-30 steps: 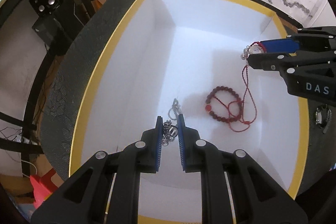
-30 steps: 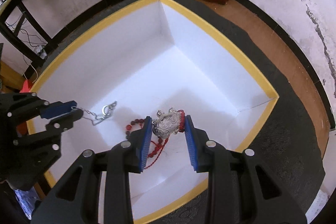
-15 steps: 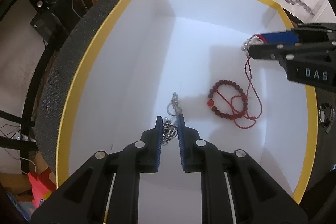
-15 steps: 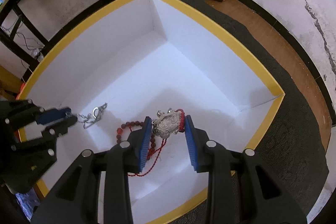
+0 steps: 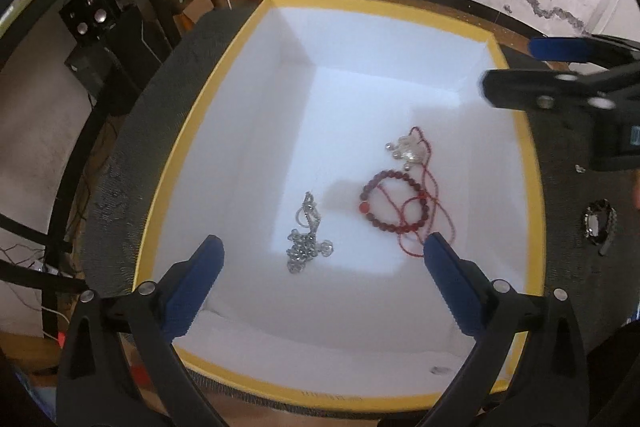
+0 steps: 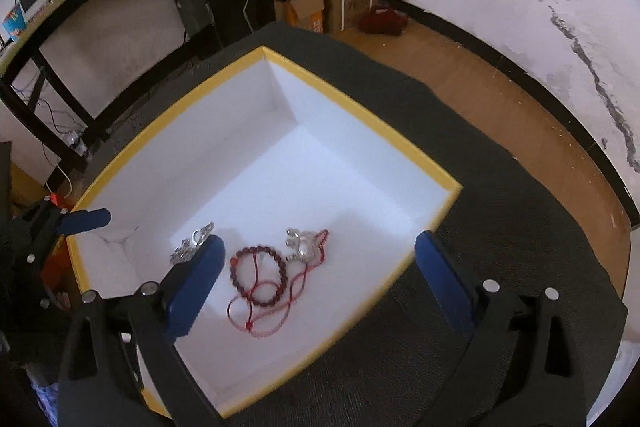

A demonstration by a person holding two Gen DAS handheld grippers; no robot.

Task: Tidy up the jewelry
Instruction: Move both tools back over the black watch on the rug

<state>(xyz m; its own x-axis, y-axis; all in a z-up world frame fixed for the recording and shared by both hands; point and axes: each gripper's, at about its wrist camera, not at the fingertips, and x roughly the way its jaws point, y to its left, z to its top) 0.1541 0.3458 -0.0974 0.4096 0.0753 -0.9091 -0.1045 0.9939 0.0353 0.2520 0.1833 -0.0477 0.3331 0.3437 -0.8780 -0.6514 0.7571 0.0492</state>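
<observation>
Jewelry lies on the white floor of the yellow-rimmed box (image 5: 188, 131): a silver chain (image 5: 306, 239) toward the box's left side, a dark red bead bracelet (image 5: 394, 205) beside it, and a silver pendant (image 5: 406, 149) on a red cord (image 5: 434, 187) just beyond the bracelet. The left gripper (image 5: 322, 277) hangs above the box's near edge, fingers spread wide and empty. The right gripper (image 6: 318, 277) hovers over the box too, equally spread. A wristwatch (image 5: 598, 225) rests on the dark mat (image 5: 568, 227) outside the box's right wall.

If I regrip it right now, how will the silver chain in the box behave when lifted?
The silver chain lies bunched in loose links on the floor of the yellow-rimmed box, so it would probably hang limp. It looks thin, so likely light, and could slip from a shallow pinch. It lies apart from the red bead bracelet, so snagging seems unlikely.
</observation>
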